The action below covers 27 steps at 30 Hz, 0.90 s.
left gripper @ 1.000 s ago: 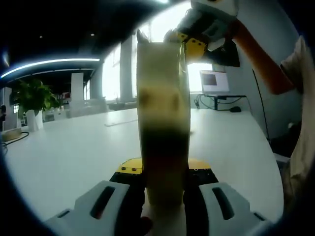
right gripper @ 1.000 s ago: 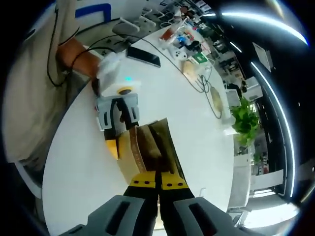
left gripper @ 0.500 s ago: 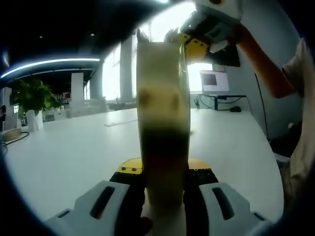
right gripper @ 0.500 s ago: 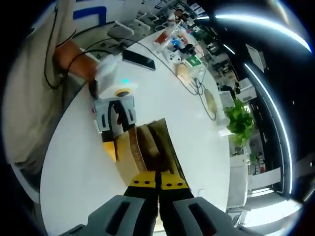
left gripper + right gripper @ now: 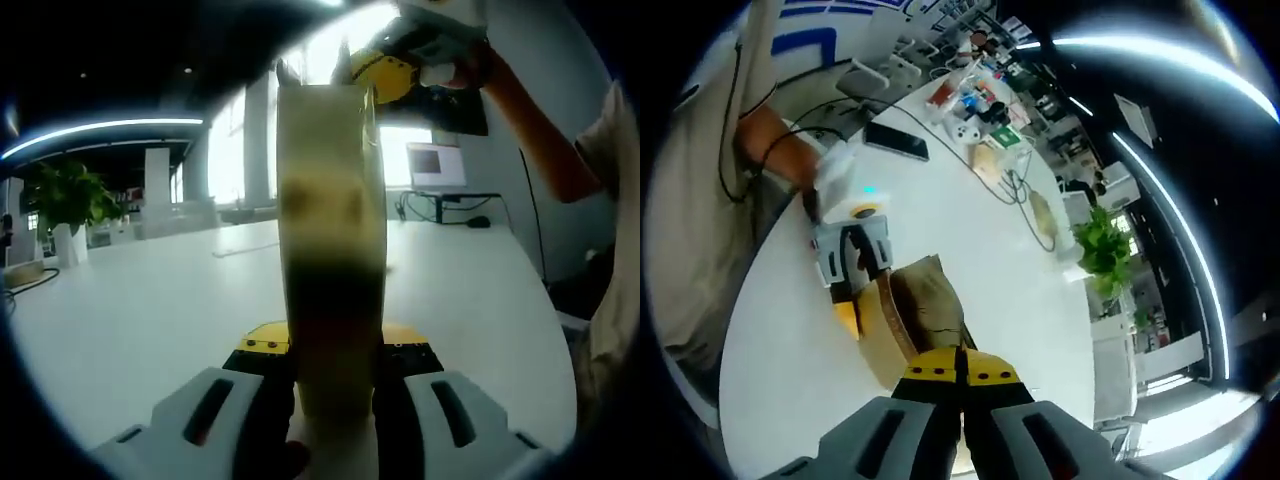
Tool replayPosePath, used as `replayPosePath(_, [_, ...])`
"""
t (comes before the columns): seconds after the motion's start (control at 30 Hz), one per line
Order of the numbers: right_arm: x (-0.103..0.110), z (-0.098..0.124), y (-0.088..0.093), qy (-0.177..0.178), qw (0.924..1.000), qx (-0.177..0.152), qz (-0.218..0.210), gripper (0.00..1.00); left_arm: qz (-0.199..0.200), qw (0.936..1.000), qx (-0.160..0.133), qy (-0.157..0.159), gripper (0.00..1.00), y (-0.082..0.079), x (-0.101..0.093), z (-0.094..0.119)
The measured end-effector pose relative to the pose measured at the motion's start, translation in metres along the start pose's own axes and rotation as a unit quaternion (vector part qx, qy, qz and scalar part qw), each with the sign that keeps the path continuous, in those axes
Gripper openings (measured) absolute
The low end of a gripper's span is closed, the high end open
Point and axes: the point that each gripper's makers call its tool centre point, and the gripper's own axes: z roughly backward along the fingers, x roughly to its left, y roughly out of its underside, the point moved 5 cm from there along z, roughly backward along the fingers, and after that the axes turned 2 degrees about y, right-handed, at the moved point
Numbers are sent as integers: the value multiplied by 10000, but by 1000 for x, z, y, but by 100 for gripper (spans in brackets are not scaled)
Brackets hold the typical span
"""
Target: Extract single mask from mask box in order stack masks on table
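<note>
- Cardboard mask box (image 5: 330, 270) is clamped upright by the left gripper (image 5: 335, 385), steadying it on the worktop (image 5: 150, 310).
- Right gripper (image 5: 960, 375), fingers pressed together above its opening, at twelve o'clock; whether they pinch a mask, I cannot tell.

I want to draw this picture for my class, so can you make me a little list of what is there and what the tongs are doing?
box: tan mask box, standing on its edge on the table
left tongs: shut on the box's lower end
right tongs: closed, tips at the top of the box; whether they pinch a mask cannot be told
table: white table
plant: green plant in a white pot on the table
other things: black phone, cables and small items farther along the table
</note>
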Motion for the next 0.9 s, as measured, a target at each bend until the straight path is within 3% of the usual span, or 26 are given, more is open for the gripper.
replayPosePath(0.33, [-16, 9, -7, 420, 9988, -216, -84, 0, 14, 10000, -1, 2, 20, 0, 1, 1])
replayPosePath(0.53, [-34, 19, -12, 885, 9950, -422, -188, 0, 14, 10000, 1, 6, 20, 0, 1, 1])
replayPosePath(0.9, [-48, 24, -14, 1273, 9899, -559, -267, 0, 9, 10000, 5, 5, 20, 0, 1, 0])
